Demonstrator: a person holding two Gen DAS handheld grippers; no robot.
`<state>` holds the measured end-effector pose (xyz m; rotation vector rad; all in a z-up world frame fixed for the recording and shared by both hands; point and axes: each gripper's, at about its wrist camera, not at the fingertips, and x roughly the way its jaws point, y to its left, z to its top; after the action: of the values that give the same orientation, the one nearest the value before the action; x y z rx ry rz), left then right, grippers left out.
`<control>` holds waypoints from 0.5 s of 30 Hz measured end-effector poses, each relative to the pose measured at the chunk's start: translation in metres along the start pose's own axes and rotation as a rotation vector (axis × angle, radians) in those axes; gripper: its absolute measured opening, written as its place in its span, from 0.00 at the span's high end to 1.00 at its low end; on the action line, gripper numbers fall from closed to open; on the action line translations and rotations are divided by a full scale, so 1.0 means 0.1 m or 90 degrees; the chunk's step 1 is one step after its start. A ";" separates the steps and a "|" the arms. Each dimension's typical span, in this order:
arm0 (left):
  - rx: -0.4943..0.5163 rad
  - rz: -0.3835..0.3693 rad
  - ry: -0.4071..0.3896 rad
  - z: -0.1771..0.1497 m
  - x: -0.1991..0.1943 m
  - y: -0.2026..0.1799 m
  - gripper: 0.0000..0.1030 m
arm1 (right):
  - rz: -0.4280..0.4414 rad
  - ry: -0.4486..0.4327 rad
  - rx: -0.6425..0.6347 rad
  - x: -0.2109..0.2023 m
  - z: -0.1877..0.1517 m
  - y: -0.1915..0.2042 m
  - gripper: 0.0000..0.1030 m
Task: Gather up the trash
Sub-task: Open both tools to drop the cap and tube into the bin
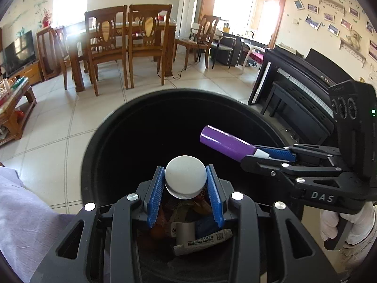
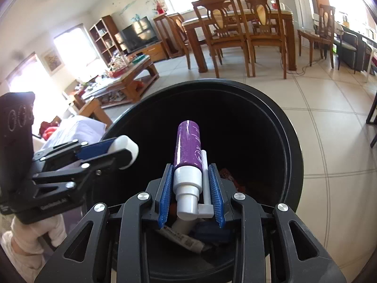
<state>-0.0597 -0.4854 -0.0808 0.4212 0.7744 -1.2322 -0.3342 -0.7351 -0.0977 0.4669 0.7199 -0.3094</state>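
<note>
Both grippers hang over the open mouth of the black trash bin (image 1: 99, 141), which stands on the tiled floor (image 1: 59, 122) with the dining chairs (image 1: 132, 44) far behind it. The left gripper (image 1: 186, 184) is clenched on a white-capped bottle (image 1: 185, 176), its blue pads (image 1: 156, 193) pressing the cap from both sides. The right gripper (image 2: 191, 188) is clenched on the white pump neck of a purple spray bottle (image 2: 188, 146), whose body juts forward over the dark interior. Wrappers and a crumpled packet (image 1: 202, 240) already lie at the bottom of the bin. The main risk appears to be the drop itself: the purple bottle is long and held only at one end, so if let go while angled toward the far rim it could strike the edge and tumble onto the floor. The two grippers are near each other, and releasing together might knock one bottle against the other. The round cap could also slip from the pads early.
</note>
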 end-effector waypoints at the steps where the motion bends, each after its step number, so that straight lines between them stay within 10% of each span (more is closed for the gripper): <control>1: 0.000 0.000 0.004 -0.01 0.02 -0.01 0.64 | -0.005 -0.003 -0.004 -0.01 -0.02 0.00 0.70; 15: 0.001 0.018 0.040 -0.03 0.21 -0.02 0.63 | -0.039 -0.001 -0.042 0.13 0.08 0.18 0.70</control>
<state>-0.0595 -0.4978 -0.0982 0.4732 0.8180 -1.1980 -0.3131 -0.7256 -0.0957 0.3823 0.7415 -0.3427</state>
